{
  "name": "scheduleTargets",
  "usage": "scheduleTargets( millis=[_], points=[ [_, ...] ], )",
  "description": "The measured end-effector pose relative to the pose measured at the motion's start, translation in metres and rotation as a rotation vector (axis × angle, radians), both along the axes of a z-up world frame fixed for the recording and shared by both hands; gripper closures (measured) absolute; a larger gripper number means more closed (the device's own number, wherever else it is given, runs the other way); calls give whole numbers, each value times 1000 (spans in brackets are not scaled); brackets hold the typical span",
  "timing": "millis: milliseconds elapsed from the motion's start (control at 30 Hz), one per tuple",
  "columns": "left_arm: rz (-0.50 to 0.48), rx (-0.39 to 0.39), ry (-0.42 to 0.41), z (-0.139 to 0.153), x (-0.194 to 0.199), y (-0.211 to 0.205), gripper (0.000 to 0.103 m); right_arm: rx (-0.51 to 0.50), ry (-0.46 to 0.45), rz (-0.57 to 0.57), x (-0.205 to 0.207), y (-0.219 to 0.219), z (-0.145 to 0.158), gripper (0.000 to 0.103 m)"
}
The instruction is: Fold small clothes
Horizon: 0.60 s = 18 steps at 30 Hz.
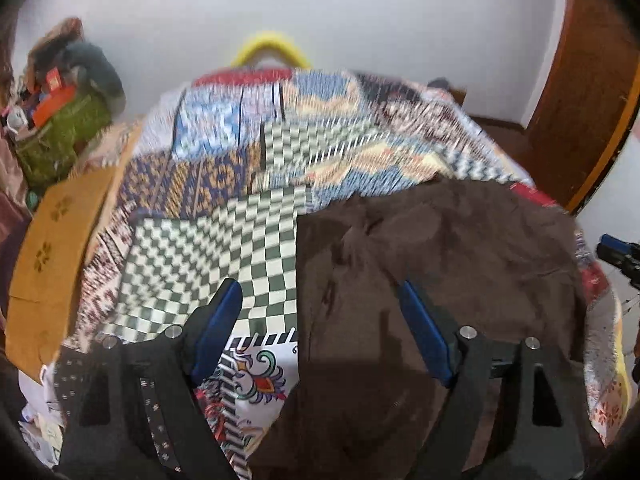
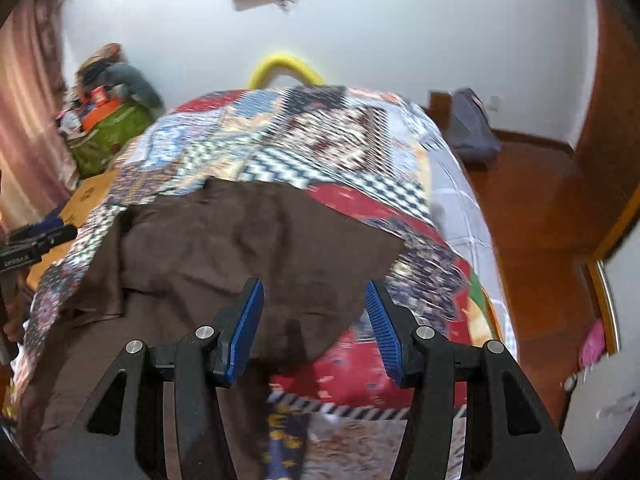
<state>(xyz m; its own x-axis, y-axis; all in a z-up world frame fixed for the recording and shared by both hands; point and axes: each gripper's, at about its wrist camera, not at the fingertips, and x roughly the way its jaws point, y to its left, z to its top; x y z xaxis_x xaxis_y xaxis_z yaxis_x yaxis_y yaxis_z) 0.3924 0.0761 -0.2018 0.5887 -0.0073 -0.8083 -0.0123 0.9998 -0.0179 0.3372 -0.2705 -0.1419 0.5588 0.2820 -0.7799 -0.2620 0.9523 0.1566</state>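
Now brown garment (image 2: 248, 236) corner overhangs bed edge.

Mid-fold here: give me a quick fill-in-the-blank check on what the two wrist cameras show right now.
1. The crumpled cloth garment lying on the patchwork bedspread is ____ in colour.
2. The left gripper holds ____.
3. The pads on the right gripper fingers are ____.

Missing words: brown; nothing; blue

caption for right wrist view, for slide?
Open right gripper above brown garment spread on patchwork bedspread.
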Motion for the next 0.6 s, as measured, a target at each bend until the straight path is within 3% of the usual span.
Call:
scheduleTargets(
  millis=[200,467,533,600],
  points=[
    [57,7,73,-36,30,18,23,23,23,-24,23,-12,-18,54],
    [79,46,86,-49,52,25,23,23,32,-41,49,-15,-35,54],
    [77,46,83,-49,52,23,23,6,28,-54,53,-14,-39,59],
    [72,43,68,-44,48,22,23,-37,8,-81,52,-16,-41,80]
  ],
)
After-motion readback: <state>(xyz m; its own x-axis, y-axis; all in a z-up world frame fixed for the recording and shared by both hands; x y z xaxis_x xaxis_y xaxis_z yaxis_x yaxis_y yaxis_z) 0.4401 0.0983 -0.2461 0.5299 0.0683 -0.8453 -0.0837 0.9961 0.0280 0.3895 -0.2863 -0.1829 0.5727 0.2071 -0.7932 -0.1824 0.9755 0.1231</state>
